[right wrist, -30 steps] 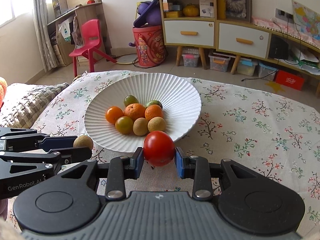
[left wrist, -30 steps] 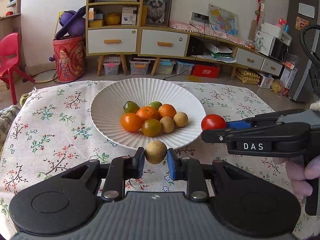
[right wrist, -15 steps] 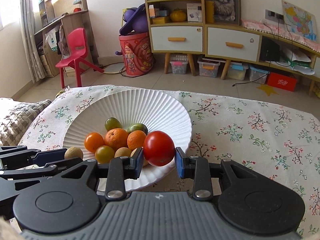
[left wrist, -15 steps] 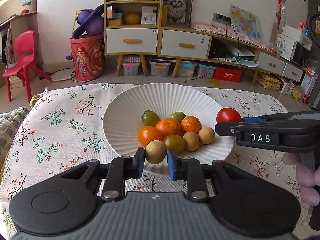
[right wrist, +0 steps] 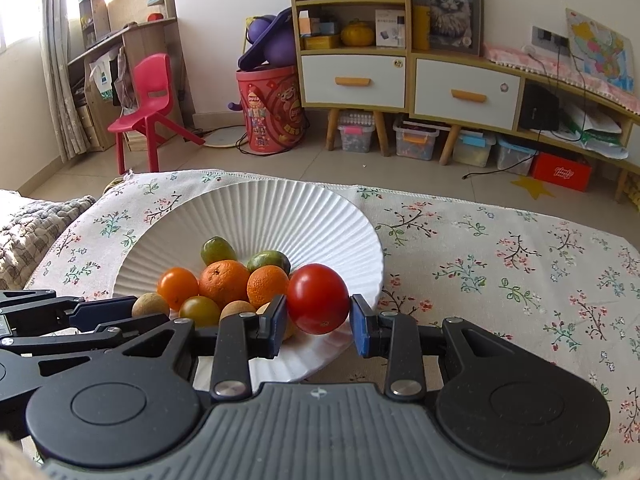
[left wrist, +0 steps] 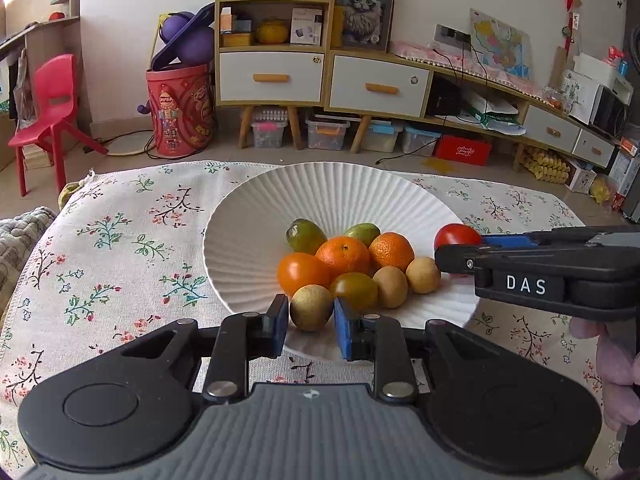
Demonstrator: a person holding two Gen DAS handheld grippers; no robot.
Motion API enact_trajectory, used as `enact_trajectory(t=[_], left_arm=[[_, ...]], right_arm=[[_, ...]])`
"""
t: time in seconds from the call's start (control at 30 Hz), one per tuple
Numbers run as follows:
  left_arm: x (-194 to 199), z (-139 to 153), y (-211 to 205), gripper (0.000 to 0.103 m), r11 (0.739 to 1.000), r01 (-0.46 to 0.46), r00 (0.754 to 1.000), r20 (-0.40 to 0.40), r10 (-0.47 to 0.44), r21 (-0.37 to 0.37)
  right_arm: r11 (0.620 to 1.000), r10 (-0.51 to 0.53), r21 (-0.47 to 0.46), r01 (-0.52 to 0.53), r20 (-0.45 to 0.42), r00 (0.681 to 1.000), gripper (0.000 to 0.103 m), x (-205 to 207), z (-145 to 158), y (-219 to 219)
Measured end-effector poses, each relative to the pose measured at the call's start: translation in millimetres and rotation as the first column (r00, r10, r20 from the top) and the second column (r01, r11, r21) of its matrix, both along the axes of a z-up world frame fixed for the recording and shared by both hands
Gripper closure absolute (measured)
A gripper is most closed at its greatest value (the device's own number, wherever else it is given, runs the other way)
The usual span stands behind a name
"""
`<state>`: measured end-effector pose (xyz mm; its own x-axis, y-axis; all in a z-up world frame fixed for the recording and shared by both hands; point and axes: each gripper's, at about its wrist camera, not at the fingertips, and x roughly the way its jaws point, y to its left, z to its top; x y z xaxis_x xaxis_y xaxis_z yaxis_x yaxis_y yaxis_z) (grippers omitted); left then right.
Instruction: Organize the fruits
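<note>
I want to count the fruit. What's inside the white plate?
In the plate: two oranges, an orange tomato, two green fruits, a greenish tomato, two brown fruits. Anything beneath the pile is hidden.
</note>
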<state>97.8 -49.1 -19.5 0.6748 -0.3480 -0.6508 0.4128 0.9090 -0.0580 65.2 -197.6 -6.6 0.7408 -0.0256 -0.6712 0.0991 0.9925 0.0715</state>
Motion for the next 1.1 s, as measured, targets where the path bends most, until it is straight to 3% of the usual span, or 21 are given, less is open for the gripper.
enact_trajectory(t=[0.1, 0.5, 0.8, 0.97, 1.1], left_arm=[[-2.3, 2.1, 0.0, 0.095, 1.0, 0.009, 1.0, 0.007, -0.009, 0.003], [-19.1, 13.1, 11.1, 0.068, 0.999, 0.025, 0.999, 0.023, -0.026, 0.019], [-28.1, 14.0, 28.5, 0.052, 1.0, 0.005, 1.0, 0.006, -0.006, 0.031], [-34.1, 11.9, 35.3, 0.037, 0.999, -0.006, 1.0, -0.002, 0.006, 0.051], [-39.4, 11.3, 40.0, 0.03, 0.998, -0.016, 1.0, -0.018, 0.017, 0.056]], right_arm=[[1.0, -0.004, 0.005, 0.004, 0.008, 1.0, 0.069, -2.0, 2.1, -0.6], [0.998, -0.033, 0.06, 0.031, 0.027, 0.999, 0.058, -16.1, 12.7, -5.8], [0.999, -0.03, 0.04, 0.029, 0.023, 0.999, 0.047, -29.4, 14.5, -4.1], [0.999, -0.041, 0.035, 0.041, -0.002, 0.999, 0.039, -38.2, 13.5, -3.2], [0.998, -0.049, 0.03, 0.049, -0.023, 0.999, 0.033, -44.6, 11.7, -0.8]])
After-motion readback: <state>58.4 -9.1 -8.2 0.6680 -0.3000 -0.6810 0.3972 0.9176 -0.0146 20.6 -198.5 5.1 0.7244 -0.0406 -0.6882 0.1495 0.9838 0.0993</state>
